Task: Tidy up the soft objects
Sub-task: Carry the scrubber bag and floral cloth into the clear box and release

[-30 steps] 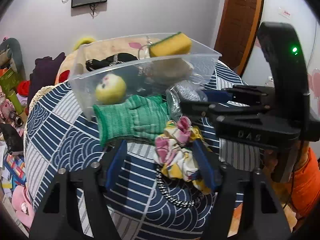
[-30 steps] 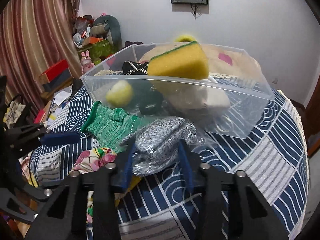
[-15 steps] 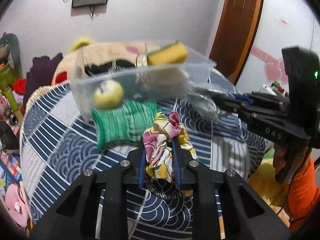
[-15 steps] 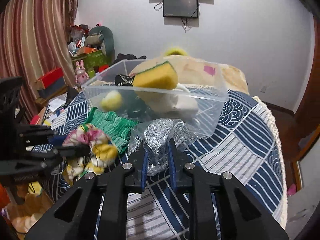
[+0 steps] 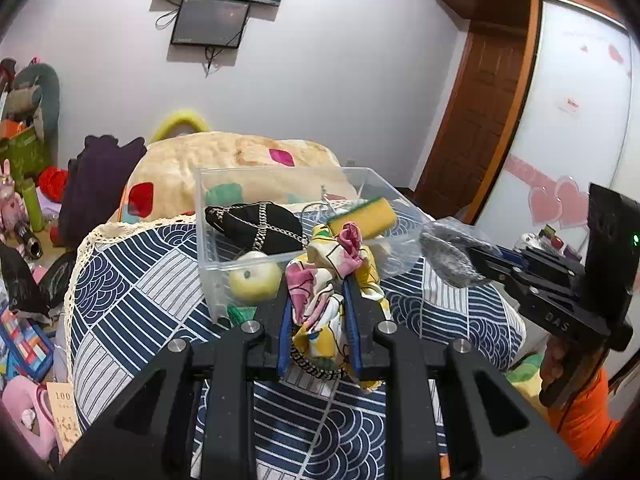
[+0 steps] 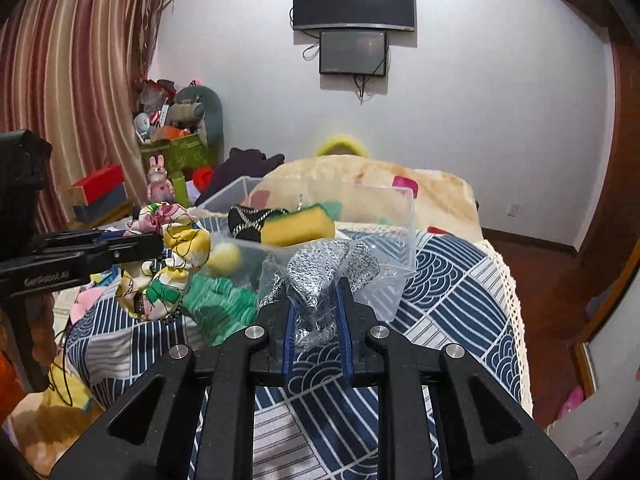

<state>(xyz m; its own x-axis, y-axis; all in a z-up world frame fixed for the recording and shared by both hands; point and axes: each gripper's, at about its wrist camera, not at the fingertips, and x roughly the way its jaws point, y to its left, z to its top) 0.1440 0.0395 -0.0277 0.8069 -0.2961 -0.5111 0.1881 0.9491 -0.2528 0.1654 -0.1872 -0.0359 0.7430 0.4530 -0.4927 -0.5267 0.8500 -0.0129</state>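
both grippers, left (image 5: pixel 318 300) clamping the floral cloth (image 5: pixel 332 272) and right (image 6: pixel 316 312) the bagged grey cloth (image 6: pixel 320 276), have just lifted them toward the bin (image 5: pixel 208 240).

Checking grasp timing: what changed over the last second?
Both jaws closed: left gripper took the floral cloth, right gripper the bagged grey cloth; both lifted off the table. Clear bin, sponge and green glove stayed put.
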